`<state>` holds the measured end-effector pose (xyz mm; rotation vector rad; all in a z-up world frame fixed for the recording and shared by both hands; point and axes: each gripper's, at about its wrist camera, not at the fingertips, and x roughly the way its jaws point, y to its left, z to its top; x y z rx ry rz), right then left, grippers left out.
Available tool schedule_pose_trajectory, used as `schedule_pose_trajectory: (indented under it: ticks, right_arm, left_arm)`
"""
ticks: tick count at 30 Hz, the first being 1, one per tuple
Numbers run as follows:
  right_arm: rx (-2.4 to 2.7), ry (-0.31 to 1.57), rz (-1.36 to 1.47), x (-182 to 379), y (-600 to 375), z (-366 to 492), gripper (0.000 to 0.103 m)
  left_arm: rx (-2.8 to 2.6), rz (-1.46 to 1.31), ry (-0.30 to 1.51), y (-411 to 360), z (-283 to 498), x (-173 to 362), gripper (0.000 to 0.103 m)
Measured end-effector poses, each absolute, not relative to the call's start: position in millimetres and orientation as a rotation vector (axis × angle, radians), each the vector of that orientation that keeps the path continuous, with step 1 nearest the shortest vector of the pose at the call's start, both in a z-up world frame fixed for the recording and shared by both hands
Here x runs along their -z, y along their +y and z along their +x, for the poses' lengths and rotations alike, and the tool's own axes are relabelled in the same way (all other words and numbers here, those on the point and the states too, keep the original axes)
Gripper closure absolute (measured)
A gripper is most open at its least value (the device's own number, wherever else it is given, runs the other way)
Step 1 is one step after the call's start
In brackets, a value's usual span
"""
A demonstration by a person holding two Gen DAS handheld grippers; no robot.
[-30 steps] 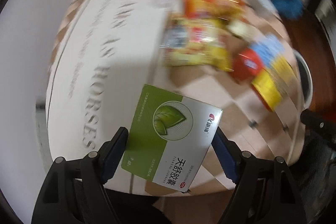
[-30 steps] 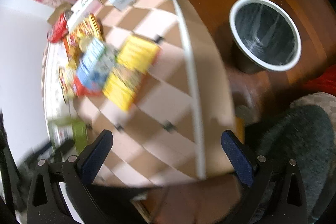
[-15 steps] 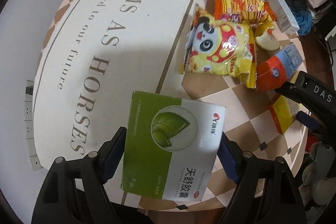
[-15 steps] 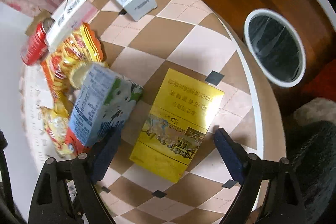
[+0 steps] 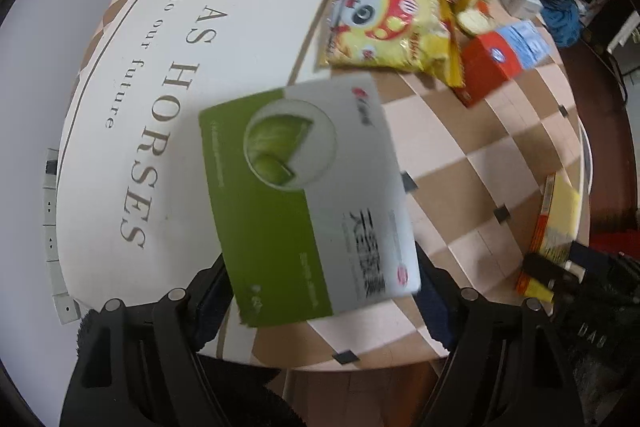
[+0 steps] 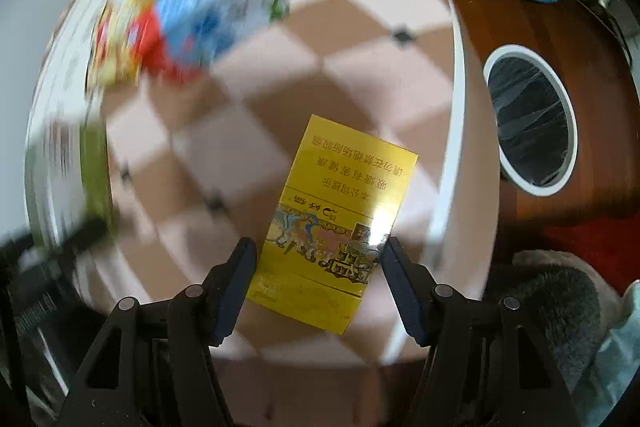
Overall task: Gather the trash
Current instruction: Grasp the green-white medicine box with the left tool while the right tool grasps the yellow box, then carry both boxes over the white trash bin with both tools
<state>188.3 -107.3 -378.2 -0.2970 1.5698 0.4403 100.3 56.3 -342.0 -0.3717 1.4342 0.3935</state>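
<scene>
Two tongs point down at a round checkered counter [image 5: 460, 147]. Left tongs [image 5: 320, 291] clamp a flat green-and-white cardboard box [image 5: 304, 203]. Right tongs [image 6: 316, 275], jaws just closing, straddle a glossy yellow carton [image 6: 340, 219] lying flat near the counter's rim, pads not touching.

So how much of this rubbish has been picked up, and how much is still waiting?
Nothing looks binned: the black-lined white bin shows only its liner. In hand: the left gripper straddles a green-and-white cardboard box, whether clamped I cannot tell; the right gripper's jaws have just been closing around a flat yellow carton, gaps visible either side. Left: the yellow panda snack bag, red-and-blue carton and more.
</scene>
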Motion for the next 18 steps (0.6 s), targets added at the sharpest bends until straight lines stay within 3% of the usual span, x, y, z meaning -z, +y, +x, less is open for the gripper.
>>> schedule_pose_trajectory:
  ticks: [3,9,12,15,18]
  right_arm:
    - [-0.438,1.564,-0.224,378,-123,183,0.021]
    - [-0.377,1.512,-0.082,381,-128,191,0.021]
    - [-0.320,1.460,-0.140,380,-120,184,0.027]
    - [-0.341,1.390,-0.231,372,-106,169,0.044]
    - [-0.374,1.376,-0.273,369,-98,166,0.045]
  left_arm:
    - [-0.398,-0.354,1.436,54,102,350,0.025]
    - [-0.408,-0.405,1.437,43,100,357,0.025]
    - [-0.421,-0.400,1.423,47,99,358,0.031]
    - [-0.433,-0.373,1.407,42,94,352,0.032]
    - [-0.446,-0.344,1.393,33,97,350,0.033]
